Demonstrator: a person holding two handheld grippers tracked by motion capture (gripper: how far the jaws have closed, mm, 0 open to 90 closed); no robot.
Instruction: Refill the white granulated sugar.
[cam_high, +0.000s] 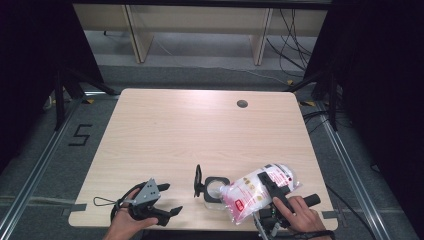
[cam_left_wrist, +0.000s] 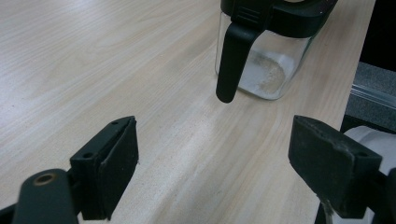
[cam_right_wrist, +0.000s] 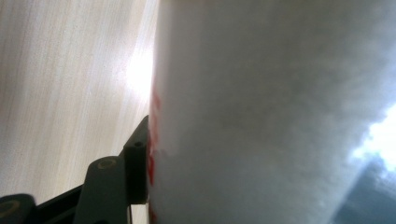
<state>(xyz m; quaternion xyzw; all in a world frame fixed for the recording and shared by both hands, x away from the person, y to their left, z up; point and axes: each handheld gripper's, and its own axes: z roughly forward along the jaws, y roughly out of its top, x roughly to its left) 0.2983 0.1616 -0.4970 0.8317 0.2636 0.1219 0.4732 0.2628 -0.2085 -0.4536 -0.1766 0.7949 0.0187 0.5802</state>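
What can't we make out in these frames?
- Bag print: the right gripper view is too close and blurred to read it.
- Right hand-held gripper: its far jaw is hidden behind the bag.
- Jar top: cut off by the upper edge of the left gripper view.
- Whether anything is pouring: too small in the high view.

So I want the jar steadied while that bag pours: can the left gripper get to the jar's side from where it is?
Probably yes. The left gripper is open, with bare table between it and the jar. The bag tilts in from the jar's other side.
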